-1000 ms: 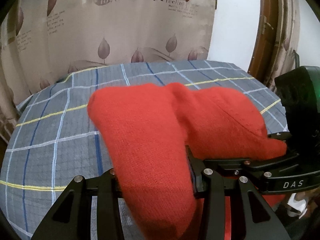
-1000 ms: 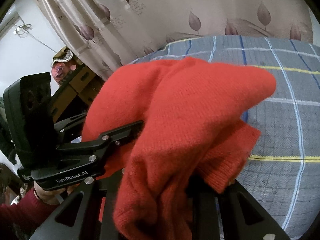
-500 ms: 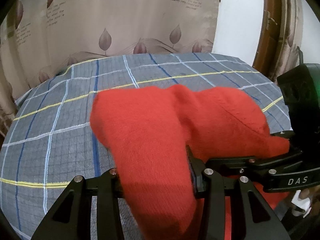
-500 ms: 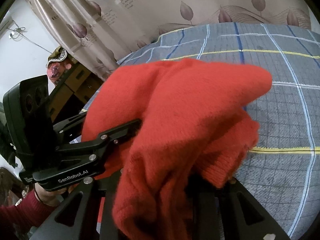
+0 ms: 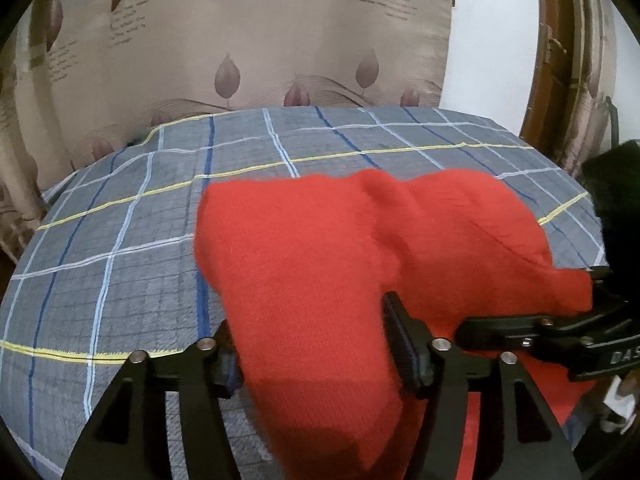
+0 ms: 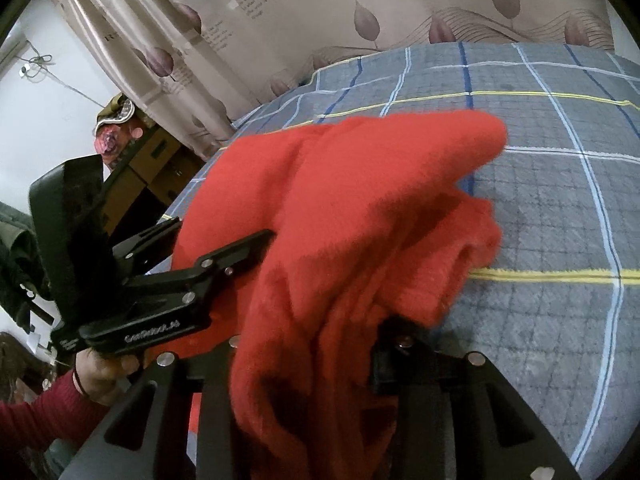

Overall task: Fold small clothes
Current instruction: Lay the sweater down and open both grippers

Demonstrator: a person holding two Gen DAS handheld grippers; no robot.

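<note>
A red knitted garment (image 5: 320, 264) hangs bunched over the grey checked bedspread (image 5: 120, 240). My left gripper (image 5: 316, 356) is shut on one edge of it, and the cloth drapes over and between the fingers. My right gripper (image 6: 304, 364) is shut on another part of the same garment (image 6: 360, 208), which hides its fingertips. Each gripper shows in the other's view: the right one at the right edge (image 5: 560, 328), the left one at the left (image 6: 160, 288), held by a hand in a red sleeve.
A beige curtain with leaf prints (image 5: 240, 40) hangs behind the bed. A brown door frame (image 5: 552, 60) stands at the right. Cardboard boxes (image 6: 148, 164) sit beside the bed on the left. The bedspread's far half lies flat.
Both grippers have moved forward and down over the bed with the red garment held. The cloth now hangs lower toward the bedspread.
</note>
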